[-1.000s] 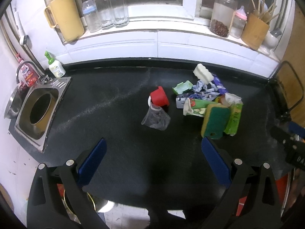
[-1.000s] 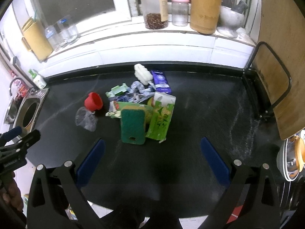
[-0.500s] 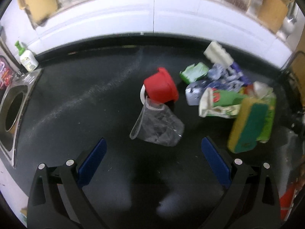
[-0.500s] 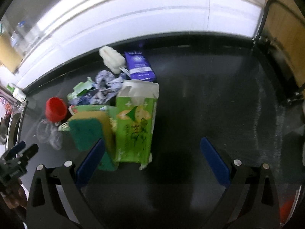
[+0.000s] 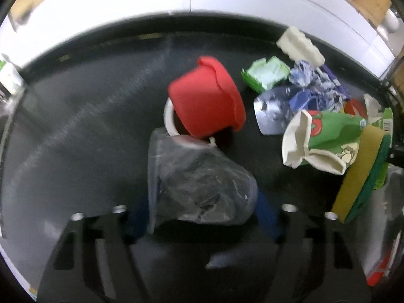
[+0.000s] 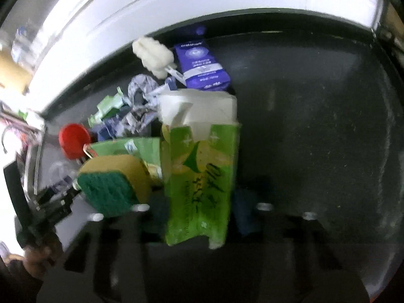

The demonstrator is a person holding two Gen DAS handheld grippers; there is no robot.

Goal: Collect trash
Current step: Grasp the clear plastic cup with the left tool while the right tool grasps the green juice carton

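1. Left gripper (image 5: pixel 202 214): blue fingers (image 5: pixel 267 217) set either side of the crumpled clear plastic cup (image 5: pixel 197 184), close against its walls; cannot tell whether squeezing yet or only framing it.
2. Right gripper (image 6: pixel 199 212): fingers (image 6: pixel 243 214) flanking the green juice carton (image 6: pixel 202 171), which lies between them on the black table (image 6: pixel 315 126); contact likely, firm hold not certain.
3. Just beyond the cup: red cup (image 5: pixel 205 101) tipped on its side, touching a white ring.
4. Beside the carton: yellow-green sponge (image 6: pixel 113 184), second green carton (image 5: pixel 325 136), crumpled blue-white wrappers (image 5: pixel 310 80), purple packet (image 6: pixel 202 63), white foam piece (image 6: pixel 154 55).
5. Judged progress: barely begun. Nothing visibly lifted or binned; whole pile left on the table, no bin in sight.
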